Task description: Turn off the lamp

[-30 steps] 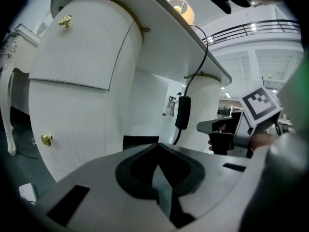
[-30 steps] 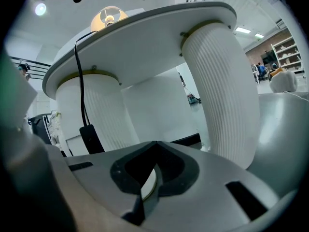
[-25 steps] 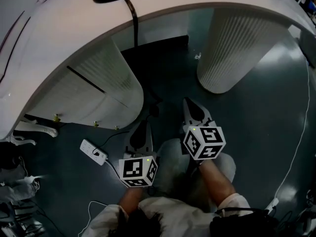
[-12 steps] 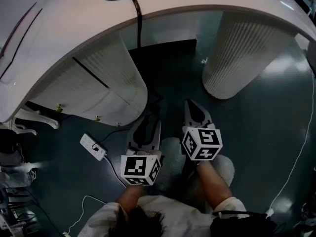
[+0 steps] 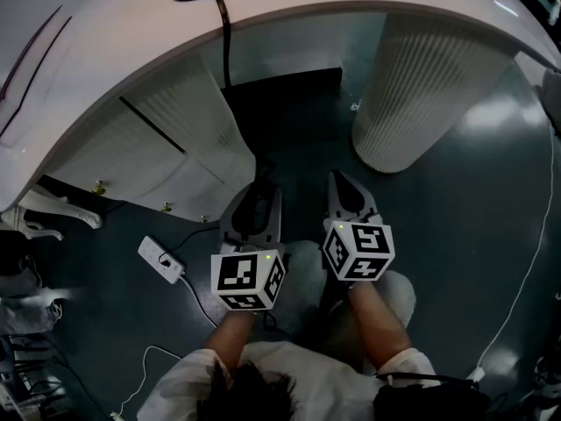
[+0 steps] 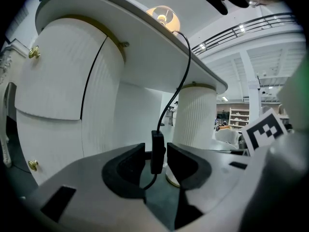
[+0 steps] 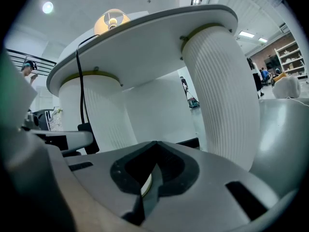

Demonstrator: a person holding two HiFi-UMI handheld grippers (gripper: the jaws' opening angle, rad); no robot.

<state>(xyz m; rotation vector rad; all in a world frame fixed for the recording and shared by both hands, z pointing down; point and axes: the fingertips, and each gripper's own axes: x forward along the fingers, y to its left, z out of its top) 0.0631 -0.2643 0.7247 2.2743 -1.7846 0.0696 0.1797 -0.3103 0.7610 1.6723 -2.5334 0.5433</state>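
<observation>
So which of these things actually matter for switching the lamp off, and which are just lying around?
For the job: lamp, its cord, the cord switch, and the left tongs, just opening with the switch between them.
Just lying about: power strip, white table, right tongs, shut and empty.

left tongs (image 5: 256,198) and right tongs (image 5: 344,187): grey, black pads (image 6: 121,172), black-and-white marker cubes (image 5: 248,279); white short sleeves (image 5: 412,362).
</observation>
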